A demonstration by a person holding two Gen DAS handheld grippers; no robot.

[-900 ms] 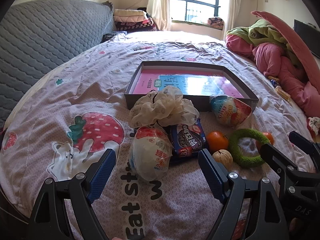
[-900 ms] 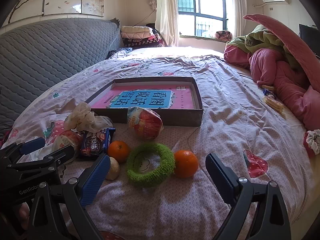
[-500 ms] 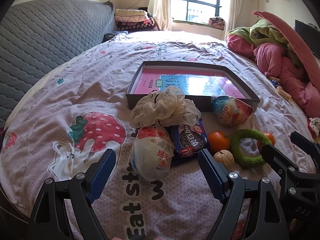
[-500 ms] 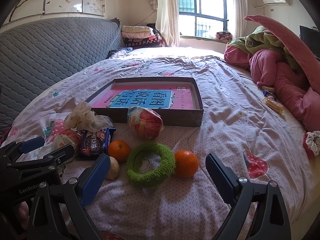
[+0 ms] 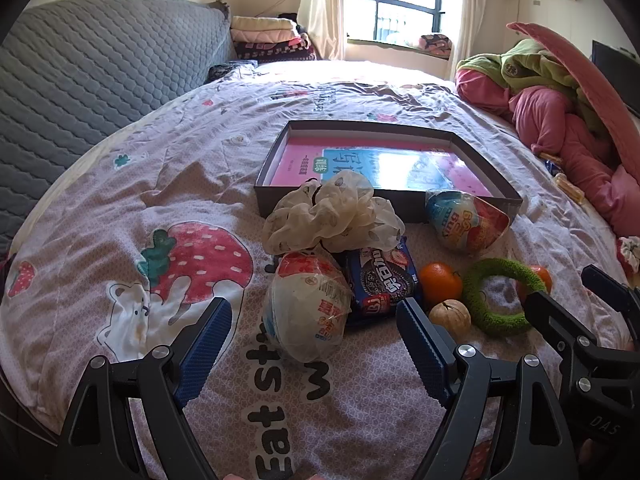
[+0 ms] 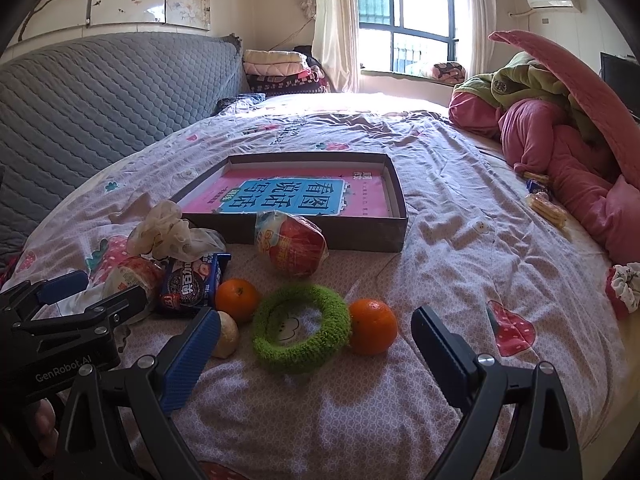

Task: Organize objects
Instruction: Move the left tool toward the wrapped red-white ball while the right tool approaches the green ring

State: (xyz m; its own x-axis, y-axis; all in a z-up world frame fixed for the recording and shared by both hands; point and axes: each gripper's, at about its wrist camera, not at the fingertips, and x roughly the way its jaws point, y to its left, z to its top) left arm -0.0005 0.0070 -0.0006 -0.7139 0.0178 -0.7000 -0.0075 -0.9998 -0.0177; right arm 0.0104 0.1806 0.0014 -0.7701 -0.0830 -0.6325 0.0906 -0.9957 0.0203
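Both the left gripper [image 5: 312,322] and right gripper [image 6: 316,334] hover with fingers wide apart, empty, over snacks [image 5: 382,280] on the bed [image 5: 120,200].

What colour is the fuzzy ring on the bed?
The fuzzy ring is green, clearest in the right wrist view.

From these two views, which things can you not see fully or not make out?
- Book in the box, left wrist view: scrunchie hides its near edge; glare blurs the title.
- Far orange, left wrist view: green ring and right gripper cover most of it.
- Walnut, right wrist view: partly behind the gripper's finger.
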